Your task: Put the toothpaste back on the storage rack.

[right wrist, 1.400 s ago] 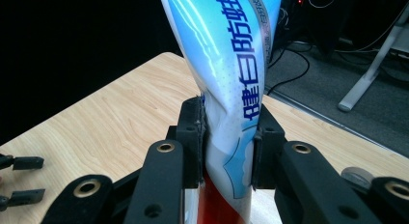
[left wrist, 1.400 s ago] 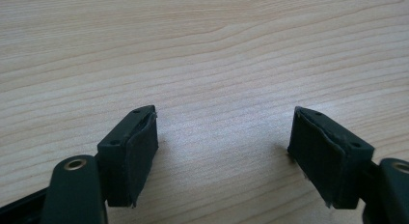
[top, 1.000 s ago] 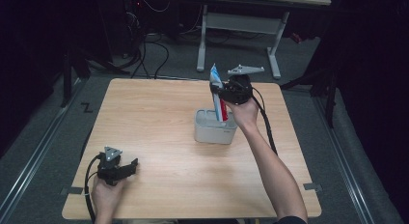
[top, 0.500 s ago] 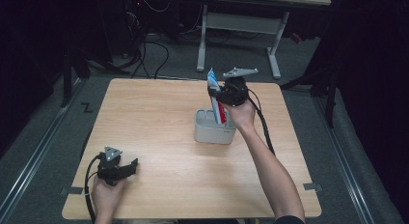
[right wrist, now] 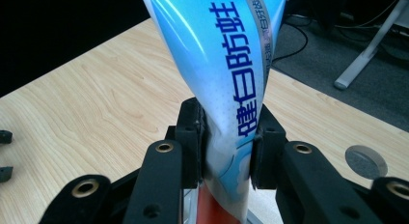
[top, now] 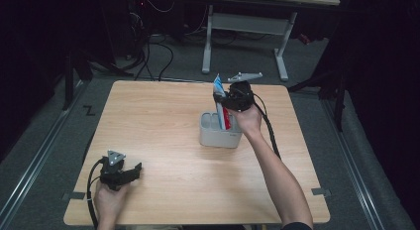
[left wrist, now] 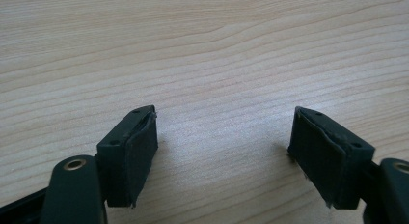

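Toothpaste tube (right wrist: 226, 79), blue and white with a red lower end, stands nearly upright in the right gripper (top: 229, 102), whose fingers (right wrist: 190, 137) are clamped on its flattened body from both sides. In the right gripper view the tube rises between the two black pads, bent slightly where they squeeze it, with dark blue printed characters running up its face. In the high view the tube (top: 219, 98) pokes up above the gripper, its red lower end reaching down into a grey holder (top: 220, 133) that has compartments open at the top. The holder sits on the desk (top: 163, 121) right of the middle, closer to the far edge than the near one, and the person's right hand (top: 246, 118) is just above and beside it, the forearm stretching back toward the near right corner.

The left gripper (top: 119, 173) rests low at the near left corner of the desk, held in the person's left hand (top: 106, 200), well apart from the holder. In the left gripper view its fingers (left wrist: 130, 154) stand wide apart with bare wood grain between them, gripping nothing.
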Demonstrator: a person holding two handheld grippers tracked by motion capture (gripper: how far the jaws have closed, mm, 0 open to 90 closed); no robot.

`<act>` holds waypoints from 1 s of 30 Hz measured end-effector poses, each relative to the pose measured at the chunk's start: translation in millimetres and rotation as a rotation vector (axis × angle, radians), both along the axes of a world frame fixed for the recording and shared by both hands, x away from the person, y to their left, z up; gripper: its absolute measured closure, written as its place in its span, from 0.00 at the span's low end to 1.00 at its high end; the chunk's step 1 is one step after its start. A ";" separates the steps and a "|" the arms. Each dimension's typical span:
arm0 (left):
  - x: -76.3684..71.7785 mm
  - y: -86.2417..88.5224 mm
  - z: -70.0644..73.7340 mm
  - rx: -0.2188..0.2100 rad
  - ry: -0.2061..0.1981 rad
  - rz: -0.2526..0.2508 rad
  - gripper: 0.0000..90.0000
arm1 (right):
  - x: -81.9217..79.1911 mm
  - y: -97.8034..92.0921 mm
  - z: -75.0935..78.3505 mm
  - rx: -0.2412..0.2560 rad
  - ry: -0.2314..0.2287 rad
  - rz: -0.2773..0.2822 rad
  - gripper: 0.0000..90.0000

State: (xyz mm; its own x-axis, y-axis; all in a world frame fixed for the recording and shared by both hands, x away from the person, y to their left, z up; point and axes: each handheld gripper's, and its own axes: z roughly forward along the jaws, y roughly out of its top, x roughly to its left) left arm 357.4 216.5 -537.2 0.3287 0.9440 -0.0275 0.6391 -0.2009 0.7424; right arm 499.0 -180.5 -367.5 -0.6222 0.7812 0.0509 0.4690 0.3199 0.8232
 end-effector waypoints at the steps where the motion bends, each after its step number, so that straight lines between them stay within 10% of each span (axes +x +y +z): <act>1: 0.0 0.0 0.0 0.000 0.000 0.000 0.29 | -0.1 -0.2 -0.7 -0.001 0.000 0.001 0.79; 30: 0.0 0.1 0.1 -0.001 0.002 -0.001 0.29 | -7.3 1.9 -25.4 -0.076 0.051 0.033 0.79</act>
